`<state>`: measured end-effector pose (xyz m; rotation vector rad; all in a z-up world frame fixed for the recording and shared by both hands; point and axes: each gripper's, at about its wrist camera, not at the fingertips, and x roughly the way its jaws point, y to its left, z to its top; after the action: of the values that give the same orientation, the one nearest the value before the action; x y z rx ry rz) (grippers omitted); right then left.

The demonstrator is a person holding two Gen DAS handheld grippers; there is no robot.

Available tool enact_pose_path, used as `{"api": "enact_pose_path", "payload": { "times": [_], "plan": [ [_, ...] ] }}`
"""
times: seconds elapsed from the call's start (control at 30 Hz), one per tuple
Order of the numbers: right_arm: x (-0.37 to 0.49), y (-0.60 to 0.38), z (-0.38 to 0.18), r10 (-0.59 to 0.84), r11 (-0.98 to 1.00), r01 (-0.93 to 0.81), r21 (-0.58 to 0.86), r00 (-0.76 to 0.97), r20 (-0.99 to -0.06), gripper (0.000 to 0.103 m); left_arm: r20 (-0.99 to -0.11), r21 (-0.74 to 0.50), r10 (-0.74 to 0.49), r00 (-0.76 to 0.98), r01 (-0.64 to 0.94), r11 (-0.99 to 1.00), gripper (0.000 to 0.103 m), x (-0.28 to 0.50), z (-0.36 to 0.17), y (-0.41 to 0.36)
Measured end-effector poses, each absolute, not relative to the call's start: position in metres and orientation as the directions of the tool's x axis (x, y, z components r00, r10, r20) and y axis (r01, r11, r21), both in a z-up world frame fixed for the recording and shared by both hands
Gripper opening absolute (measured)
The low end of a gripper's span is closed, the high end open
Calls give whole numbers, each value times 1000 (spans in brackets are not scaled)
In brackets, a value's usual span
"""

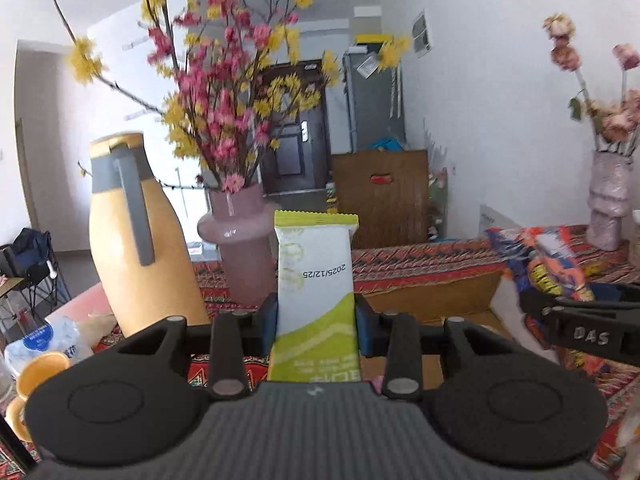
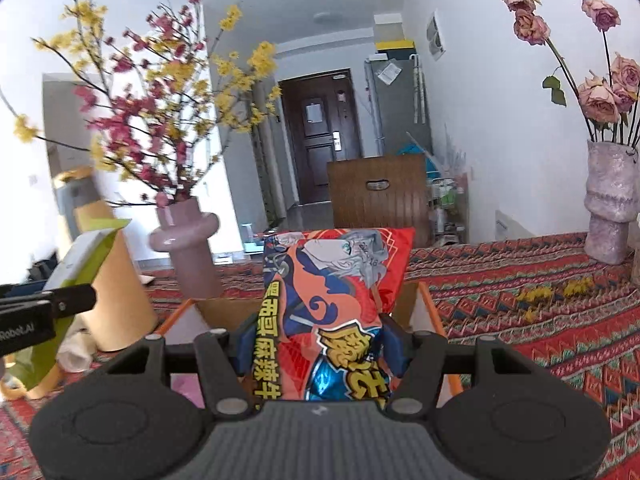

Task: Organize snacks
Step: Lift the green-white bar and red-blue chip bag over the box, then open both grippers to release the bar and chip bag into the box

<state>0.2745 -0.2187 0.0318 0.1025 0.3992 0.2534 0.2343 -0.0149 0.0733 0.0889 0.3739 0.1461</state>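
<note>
Above the cardboard box (image 2: 404, 300) on the patterned tablecloth (image 2: 520, 292), both snacks were held aloft: orange chip bag (image 2: 336, 300) clamped upright in the right gripper (image 2: 320, 344), green-and-white bar (image 1: 316, 292) pinched upright in the left gripper (image 1: 318, 322). Both grippers pointed slightly downward, side by side. Advised handling: lower each packet well inside the box walls before releasing, clear of the pink vase (image 1: 240, 240).

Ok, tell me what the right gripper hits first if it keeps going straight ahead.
Probably the cardboard box just ahead and below the right gripper, which holds the red snack bag; depth is unclear.
</note>
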Motion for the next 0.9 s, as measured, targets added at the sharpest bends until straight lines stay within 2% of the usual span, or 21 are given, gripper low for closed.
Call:
{"api": "enact_pose_path", "payload": {
  "times": [0.2, 0.37, 0.6, 0.67, 0.7, 0.77, 0.83, 0.9],
  "plan": [
    [299, -217, 9, 234, 971, -191, 143, 886, -401, 60, -421, 48, 160, 893, -154, 987, 38, 268, 36, -1],
    [305, -213, -4, 226, 974, -194, 119, 880, -418, 60, -490, 42, 133, 862, -129, 991, 38, 283, 13, 5],
    [309, -203, -16, 217, 976, -199, 87, 861, -460, 60, -473, -6, 88, 876, -103, 995, 40, 277, 9, 12],
    [308, -203, -17, 216, 976, -195, 94, 861, -460, 61, -452, -13, 91, 888, -109, 994, 50, 272, 12, 12],
    [308, -204, -17, 217, 976, -192, 102, 861, -459, 64, -437, -18, 95, 894, -114, 993, 64, 270, 15, 12],
    [307, -206, -16, 222, 975, -189, 117, 862, -456, 68, -395, -27, 116, 911, -138, 990, 100, 264, 19, 12],
    [306, -209, -16, 222, 975, -180, 134, 866, -448, 93, -354, -36, 137, 925, -160, 987, 103, 257, 23, 12],
    [304, -210, -15, 217, 975, -173, 139, 875, -432, 103, -348, -36, 134, 928, -156, 987, 103, 255, 24, 10]
  ]
}}
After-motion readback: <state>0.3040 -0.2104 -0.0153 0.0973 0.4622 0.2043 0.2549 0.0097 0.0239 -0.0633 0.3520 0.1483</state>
